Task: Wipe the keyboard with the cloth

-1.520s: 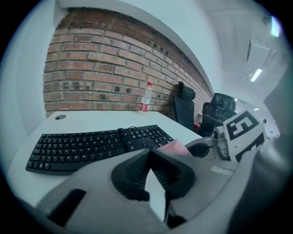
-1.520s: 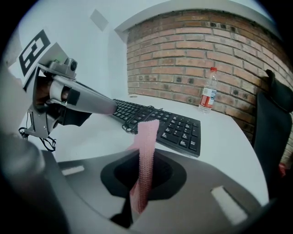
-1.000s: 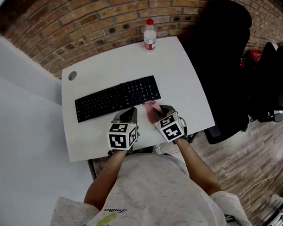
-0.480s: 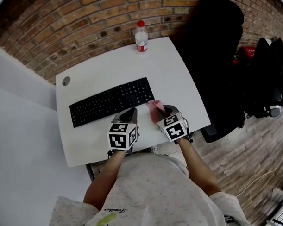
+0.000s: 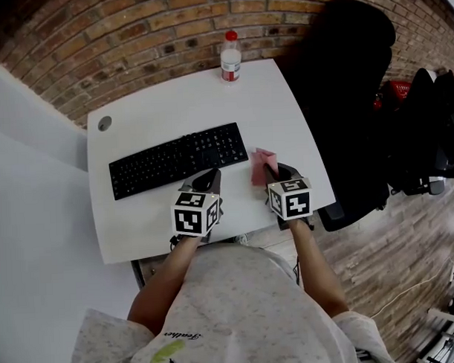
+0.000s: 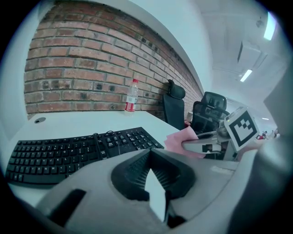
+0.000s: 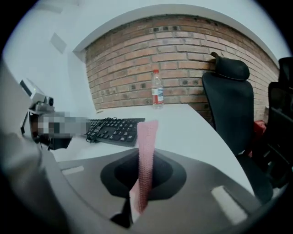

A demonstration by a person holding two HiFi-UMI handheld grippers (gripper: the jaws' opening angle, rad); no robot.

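The right gripper (image 5: 272,171) is clamped on the cloth (image 5: 261,165), leaving a free flap ahead of the jaws, likely so that it can drag over the keys. The cloth sits just off the right end of the keyboard (image 5: 178,159), toward the front edge of the desk (image 5: 284,100). The left gripper (image 6: 149,154), jaws together on nothing, waits by the keyboard's front edge, probably to steady it.

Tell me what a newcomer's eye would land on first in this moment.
The pink cloth stands out most. It is pinched in the right gripper, just right of the black keyboard. The keyboard lies across the white table, and a red-capped bottle stands at the far edge by the brick wall.
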